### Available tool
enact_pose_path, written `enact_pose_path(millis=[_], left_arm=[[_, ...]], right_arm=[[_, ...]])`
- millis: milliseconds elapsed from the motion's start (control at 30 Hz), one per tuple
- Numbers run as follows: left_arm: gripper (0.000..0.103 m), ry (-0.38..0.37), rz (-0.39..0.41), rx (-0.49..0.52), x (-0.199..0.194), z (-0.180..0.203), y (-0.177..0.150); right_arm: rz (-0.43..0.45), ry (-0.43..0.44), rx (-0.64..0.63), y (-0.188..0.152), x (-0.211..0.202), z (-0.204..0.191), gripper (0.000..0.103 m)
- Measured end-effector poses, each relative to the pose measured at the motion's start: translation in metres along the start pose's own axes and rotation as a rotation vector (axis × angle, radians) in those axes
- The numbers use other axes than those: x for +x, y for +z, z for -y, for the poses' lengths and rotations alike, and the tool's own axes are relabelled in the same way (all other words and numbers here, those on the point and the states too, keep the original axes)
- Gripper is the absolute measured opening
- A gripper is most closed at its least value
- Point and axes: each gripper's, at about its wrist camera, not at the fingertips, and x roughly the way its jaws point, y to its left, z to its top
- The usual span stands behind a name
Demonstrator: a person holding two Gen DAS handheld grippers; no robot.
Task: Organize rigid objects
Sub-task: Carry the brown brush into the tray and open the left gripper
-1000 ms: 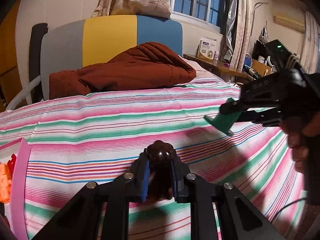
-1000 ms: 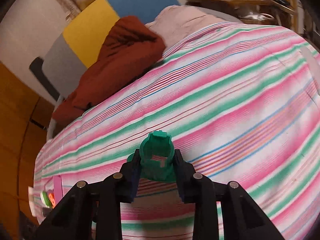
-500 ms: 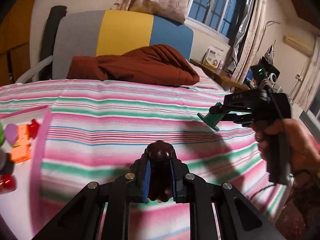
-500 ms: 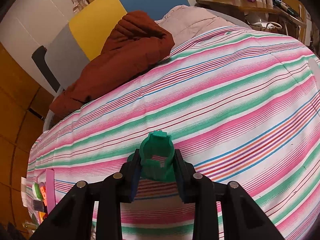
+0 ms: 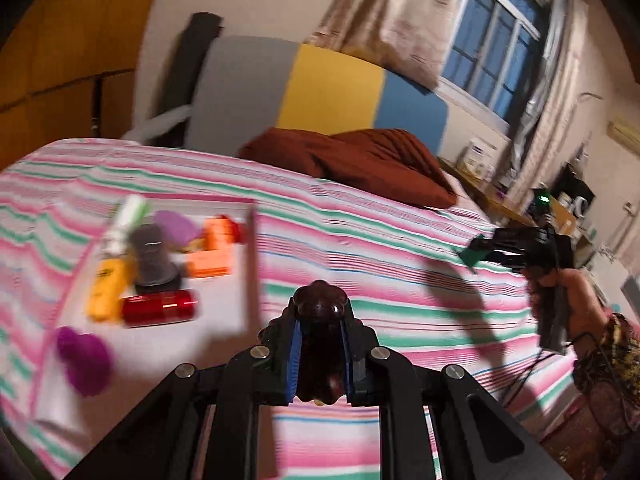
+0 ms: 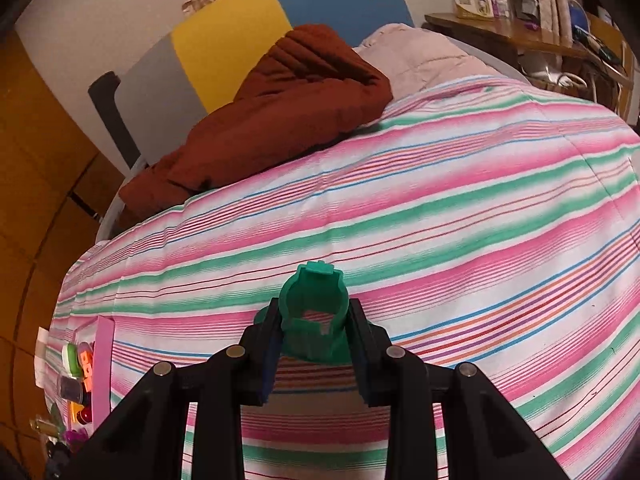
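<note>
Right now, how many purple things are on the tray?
2 that I can make out: a purple piece at the tray's near corner, and a paler one at the far end. Blur may hide others.

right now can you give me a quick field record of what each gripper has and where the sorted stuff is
left gripper: jaws shut on dark brown knobbly piece
right gripper: jaws shut on green plastic piece
surface: striped bedsheet
tray: white with a pink rim, lying on the sheet
tray contents: red cylinder, orange block, purple heart, others blurred
also on bed: brown jacket
</note>
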Motion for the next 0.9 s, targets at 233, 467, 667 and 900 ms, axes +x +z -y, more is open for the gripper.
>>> enact_pose_path(millis=[233,467,667,900], left_arm=[[0.016,0.109,-0.015,-0.063,-0.011,-0.050,-0.014],[0.016,0.196,-0.022,-0.055,-0.012,-0.073,-0.024],[0.017,0.243,-0.032,-0.076,-0.014,-0.090,-0.025],[0.080,0.210,0.012,-0.114,-0.034,-0.091,-0.031]], right_arm=[[0.039,0.015,-0.060,-0.003,-0.007,-0.018,0.030],[0.049,0.063,-0.128,-0.012,-0.007,-0.041,0.030],[0.093,0.080,-0.230,-0.024,-0.015,-0.070,0.030],[0.217,0.156,-0.341,-0.042,-0.042,-0.106,0.030]])
